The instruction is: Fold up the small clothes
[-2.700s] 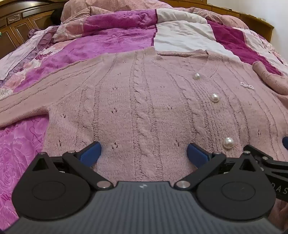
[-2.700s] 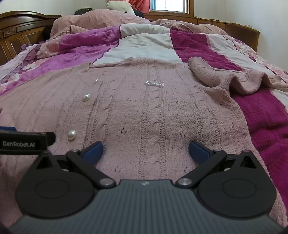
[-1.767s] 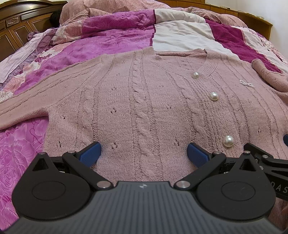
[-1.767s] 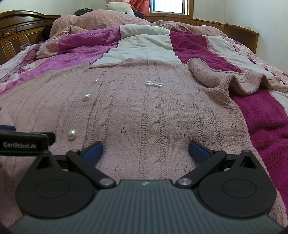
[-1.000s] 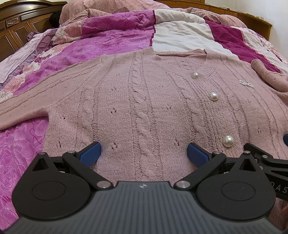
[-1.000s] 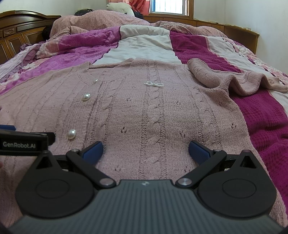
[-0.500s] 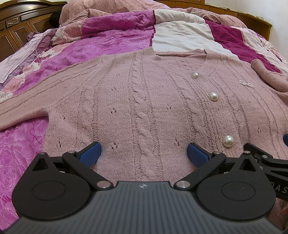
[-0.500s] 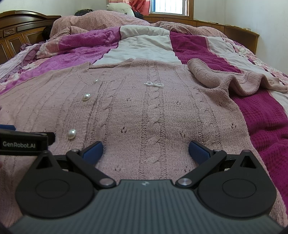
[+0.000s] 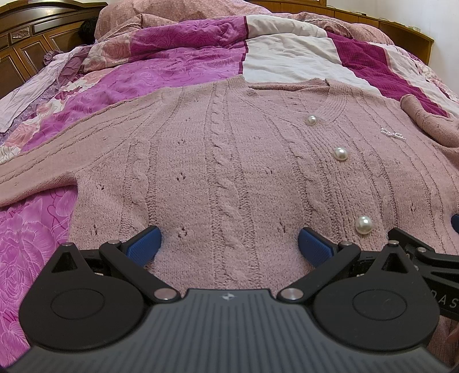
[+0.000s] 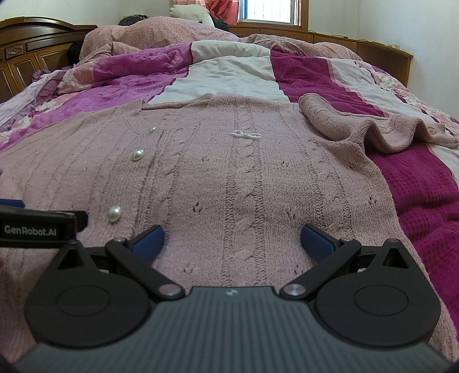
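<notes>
two grippers are parked low over the near hem of a pink cable-knit cardigan point(image 9: 229, 160) that's lying flat, front side up, on a purple and magenta patchwork quilt point(image 9: 178, 69). our left gripper point(image 9: 228, 244) has its jaws spread wide with nothing between the blue pads point(image 9: 143, 245), just knit below them. the right gripper point(image 10: 232, 239) is spread wide and empty too, and it sits right beside the left one, so close that each shows up at the edge of the other's view.

edge-wise: the cardigan's long axis runs straight away from us, hem nearest and v-neck point(image 9: 289, 86) pointing toward the far side of the bed. the pearl buttons point(image 9: 340, 154) run in a line along that axis, and a little beaded bow point(image 10: 245, 134) sits on the chest. the left sleeve point(image 9: 37, 172) stretches out flat sideways across the quilt. the right sleeve point(image 10: 373, 129) is bunched in a crumpled heap past the shoulder, partly off the body onto the magenta waffle panel point(image 10: 424, 189). quilt shows bare on both sides of the body and beyond the neckline, so there's open fabric all round. a dark wooden headboard point(image 10: 25, 51) runs along the left, and a heaped blanket point(image 10: 160, 34) lies at the far end below a window point(image 10: 272, 11).
</notes>
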